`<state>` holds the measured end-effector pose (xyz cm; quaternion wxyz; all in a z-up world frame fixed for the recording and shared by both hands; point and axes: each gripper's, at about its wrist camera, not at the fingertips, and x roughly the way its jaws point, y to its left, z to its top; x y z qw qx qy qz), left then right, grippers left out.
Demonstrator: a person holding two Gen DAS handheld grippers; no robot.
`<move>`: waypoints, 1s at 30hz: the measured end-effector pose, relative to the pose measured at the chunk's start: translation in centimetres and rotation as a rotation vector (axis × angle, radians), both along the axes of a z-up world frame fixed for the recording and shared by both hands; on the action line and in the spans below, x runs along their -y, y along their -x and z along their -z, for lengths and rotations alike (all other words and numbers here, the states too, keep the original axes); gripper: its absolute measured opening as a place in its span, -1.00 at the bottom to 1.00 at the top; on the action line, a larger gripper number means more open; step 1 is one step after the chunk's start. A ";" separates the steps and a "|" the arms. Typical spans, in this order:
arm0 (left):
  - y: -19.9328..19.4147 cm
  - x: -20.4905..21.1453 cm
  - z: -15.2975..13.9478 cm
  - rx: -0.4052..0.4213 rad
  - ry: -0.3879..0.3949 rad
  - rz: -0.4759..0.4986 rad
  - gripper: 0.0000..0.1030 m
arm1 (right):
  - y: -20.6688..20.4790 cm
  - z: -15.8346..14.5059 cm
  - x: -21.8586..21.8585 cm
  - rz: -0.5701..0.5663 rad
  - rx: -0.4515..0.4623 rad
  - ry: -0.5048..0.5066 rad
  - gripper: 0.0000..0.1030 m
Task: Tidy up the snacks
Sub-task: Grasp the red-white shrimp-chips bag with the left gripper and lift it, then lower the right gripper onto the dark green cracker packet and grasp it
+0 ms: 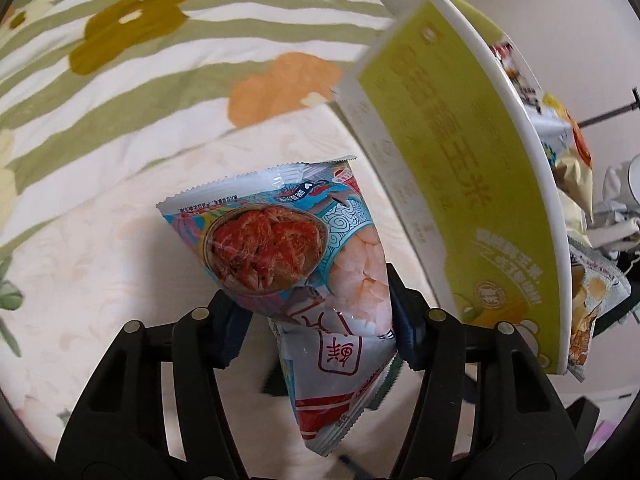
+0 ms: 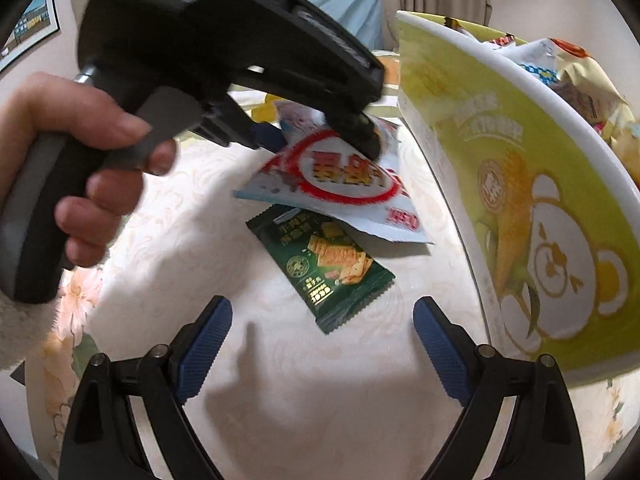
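Snacks first: the crinkly blue-and-white shrimp-chip packet [image 1: 296,264] is up off the cream patterned tablecloth [image 1: 100,280], pinched at its middle by the left gripper [image 1: 316,312], whose blue pads press in from both sides. In the right wrist view the person's hand [image 2: 76,168] squeezes that tool's trigger, and the packet hangs tilted from its tips, left of the yellow-green cardboard box with the white rim [image 2: 520,184]. That box already holds several bags, so I'd call this the carrying step: one packet in transit towards the box.

Just under the lifted packet, left of the box, the dark green cracker sachet [image 2: 332,264] lies flat on the cloth. The right gripper [image 2: 320,344] sits spread wide, nothing between its fingers, the sachet just ahead of the tips. Next move, likely: lift the packet over the box's rim and let go, then bring the right tool forward to straddle the green sachet.
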<state>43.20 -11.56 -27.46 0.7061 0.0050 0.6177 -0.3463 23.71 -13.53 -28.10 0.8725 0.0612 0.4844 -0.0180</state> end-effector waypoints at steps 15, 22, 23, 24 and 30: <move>-1.1 -8.9 -0.3 0.024 -0.069 -0.080 0.09 | -3.6 0.6 -1.2 -0.229 -0.026 0.149 0.75; 0.4 -11.6 -0.7 0.031 -0.119 -0.044 0.09 | -4.9 0.5 -1.8 -0.415 -0.062 0.191 0.75; 0.7 -11.8 -0.7 0.030 -0.126 -0.037 0.09 | -5.2 0.5 -1.8 -0.442 -0.071 0.195 0.75; 1.0 -12.1 -0.7 0.025 -0.128 -0.030 0.09 | -5.4 0.6 -1.9 -0.471 -0.082 0.188 0.75; 2.5 -12.8 -0.4 -0.003 -0.132 0.010 0.09 | -5.8 1.3 -2.4 -0.577 -0.105 0.207 0.68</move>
